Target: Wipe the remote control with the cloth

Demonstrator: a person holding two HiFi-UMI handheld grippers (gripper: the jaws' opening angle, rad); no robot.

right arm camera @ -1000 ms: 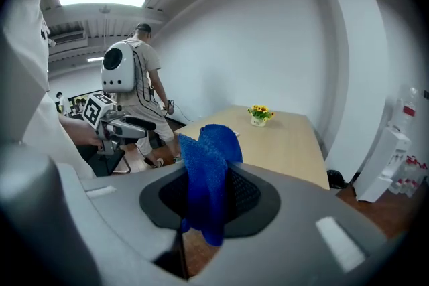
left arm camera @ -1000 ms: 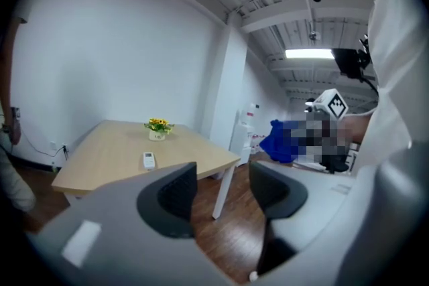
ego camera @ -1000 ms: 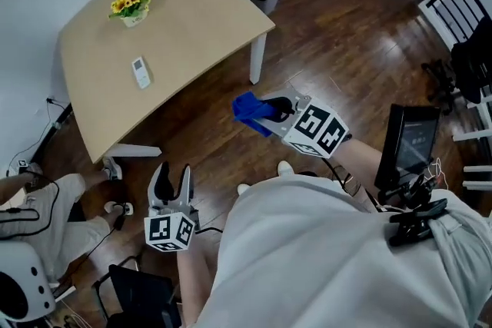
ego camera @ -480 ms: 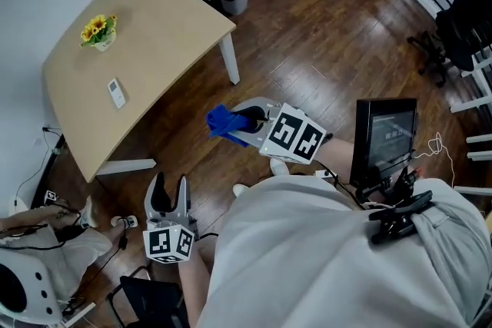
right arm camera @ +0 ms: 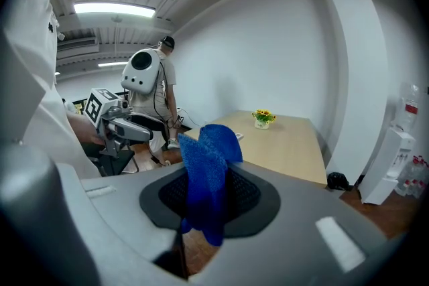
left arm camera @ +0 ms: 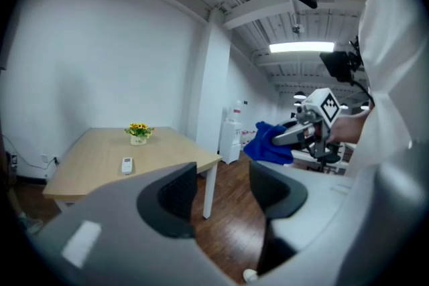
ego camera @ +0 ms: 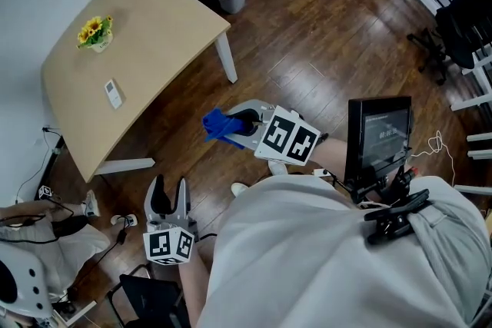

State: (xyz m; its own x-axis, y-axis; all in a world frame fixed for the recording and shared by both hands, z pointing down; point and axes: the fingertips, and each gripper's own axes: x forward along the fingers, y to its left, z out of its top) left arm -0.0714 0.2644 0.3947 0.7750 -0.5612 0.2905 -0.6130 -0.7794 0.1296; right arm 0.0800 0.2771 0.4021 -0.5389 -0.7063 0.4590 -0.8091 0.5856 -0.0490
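So the right gripper (ego camera: 244, 121) was clamped on the blue cloth (ego camera: 218, 127) mid-frame – the left gripper (ego camera: 171, 194) sat lower left, jaws apart and empty. The remote control (ego camera: 113, 94) lay on the table (ego camera: 161, 19), upper left.

Blue cloth (ego camera: 219, 127); white remote control (ego camera: 113, 94); tan table (ego camera: 161, 19) (yellow flowers (ego camera: 92, 28)); dark brown plank floor (ego camera: 330, 27).

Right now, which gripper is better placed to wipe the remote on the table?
Right, probably: the right gripper is shut on the blue cloth, while the left gripper is open and empty. Neither is near the remote.
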